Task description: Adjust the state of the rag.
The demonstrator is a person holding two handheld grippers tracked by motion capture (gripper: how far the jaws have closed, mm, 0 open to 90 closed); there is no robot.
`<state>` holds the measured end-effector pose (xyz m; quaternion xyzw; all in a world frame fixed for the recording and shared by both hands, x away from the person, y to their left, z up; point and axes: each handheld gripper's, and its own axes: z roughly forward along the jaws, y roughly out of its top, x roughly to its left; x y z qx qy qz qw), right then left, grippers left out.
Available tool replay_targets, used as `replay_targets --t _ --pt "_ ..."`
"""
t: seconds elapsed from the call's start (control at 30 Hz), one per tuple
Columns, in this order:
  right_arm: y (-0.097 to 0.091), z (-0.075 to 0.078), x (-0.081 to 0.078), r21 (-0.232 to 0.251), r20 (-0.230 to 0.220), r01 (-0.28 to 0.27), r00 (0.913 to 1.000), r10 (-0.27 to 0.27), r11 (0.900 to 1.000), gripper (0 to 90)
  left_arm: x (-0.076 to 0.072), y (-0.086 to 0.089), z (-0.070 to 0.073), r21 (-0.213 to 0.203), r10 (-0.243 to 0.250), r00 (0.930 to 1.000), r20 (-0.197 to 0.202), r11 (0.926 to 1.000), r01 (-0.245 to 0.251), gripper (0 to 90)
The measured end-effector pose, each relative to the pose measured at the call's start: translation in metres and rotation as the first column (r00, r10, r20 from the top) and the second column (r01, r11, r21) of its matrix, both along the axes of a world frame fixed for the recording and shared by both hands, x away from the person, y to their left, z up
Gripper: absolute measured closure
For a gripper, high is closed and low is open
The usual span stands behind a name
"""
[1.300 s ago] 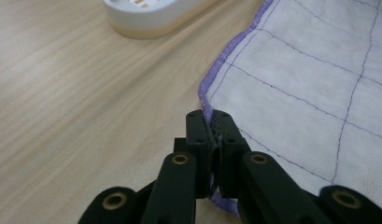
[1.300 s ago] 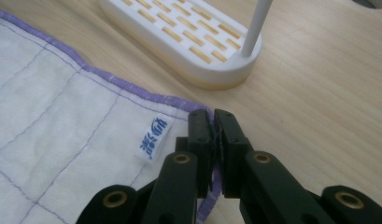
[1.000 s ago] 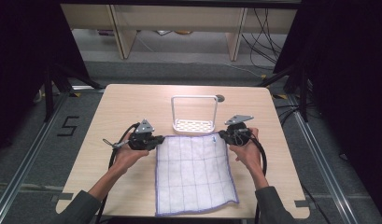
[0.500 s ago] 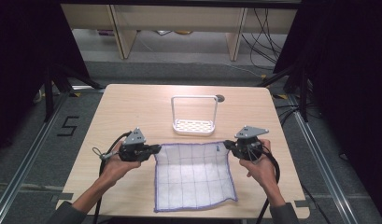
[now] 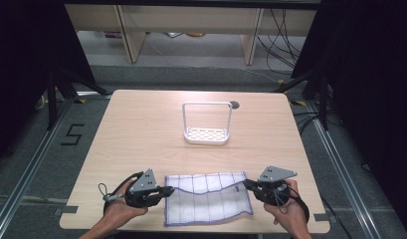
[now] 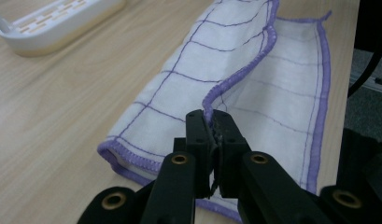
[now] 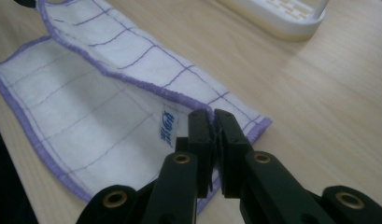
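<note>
Two tools are in my hands, and both pinch the same cloth (image 5: 208,199). My left tool (image 5: 167,190) is squeezed tight on the cloth's purple edge at its left end. The cloth is white with purple lines. It lies on the table (image 5: 141,129) near my edge, with its far half folded over toward me. My right tool (image 5: 246,184) is squeezed tight on the edge at the cloth's right end. Behind the cloth, well apart, stands a white rack (image 5: 207,134).

cloth (image 5: 208,199): woven fabric (purple stitched hem) | table (image 5: 141,129): matt wood grain | rack (image 5: 207,134): smooth white plastic
</note>
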<state>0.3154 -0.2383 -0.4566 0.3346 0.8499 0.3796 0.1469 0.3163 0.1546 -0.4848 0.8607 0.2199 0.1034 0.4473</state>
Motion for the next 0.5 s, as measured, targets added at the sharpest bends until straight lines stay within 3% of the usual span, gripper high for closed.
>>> replay_targets --t 0.03,0.07,0.1,0.13,0.23,0.27,0.3,0.33,0.43,0.5 --pt "-0.001 -0.003 -0.002 -0.01 0.0 -0.007 1.0 0.007 0.9999 86.1 -0.002 -0.001 -0.002 -0.007 -0.002 0.9999 -0.012 1.0 0.002 85.8" --pt "-0.002 -0.005 -0.003 -0.011 -0.001 -0.01 0.9999 0.01 0.9999 86.1 -0.005 0.0 -0.005 0.017 -0.016 0.9998 -0.015 0.9997 0.017 85.8" --pt "-0.002 -0.011 -0.009 -0.018 -0.032 -0.013 0.9994 0.012 0.9997 86.1 -0.01 -0.003 -0.009 0.011 -0.022 0.9991 -0.036 0.9997 0.022 85.8" --pt "-0.002 -0.013 -0.01 -0.027 -0.022 -0.023 0.9995 0.022 0.9994 86.1 -0.013 -0.004 -0.012 0.024 -0.034 0.9992 -0.02 0.9991 0.034 85.8" --pt "-0.004 -0.014 -0.015 -0.029 -0.034 -0.024 0.9992 0.023 0.9993 86.1 -0.018 -0.006 -0.016 0.039 -0.043 0.9988 -0.025 0.9983 0.044 85.8" --pt "-0.004 -0.014 -0.016 -0.031 -0.012 -0.032 0.9994 0.031 0.999 86.0 -0.02 -0.007 -0.017 0.037 -0.052 0.9982 -0.031 0.9979 0.053 85.8" --pt "-0.004 -0.014 -0.02 -0.029 -0.041 -0.02 0.999 0.018 0.9994 85.9 -0.022 -0.008 -0.018 0.039 -0.058 0.9975 -0.041 0.9975 0.059 85.8" --pt "-0.005 -0.016 -0.022 -0.055 -0.021 -0.037 0.9991 0.036 0.9978 85.9 -0.023 -0.007 -0.019 0.057 -0.062 0.9979 -0.021 0.9964 0.063 85.7" --pt "-0.005 -0.018 -0.026 -0.064 -0.025 -0.044 0.9988 0.043 0.997 85.9 -0.029 -0.008 -0.02 0.052 -0.056 0.9977 -0.037 0.997 0.058 85.7" --pt "-0.005 -0.02 -0.031 -0.065 -0.03 -0.044 0.9986 0.042 0.9969 85.9 -0.033 -0.007 -0.02 0.054 -0.077 0.997 -0.012 0.9955 0.077 85.7"
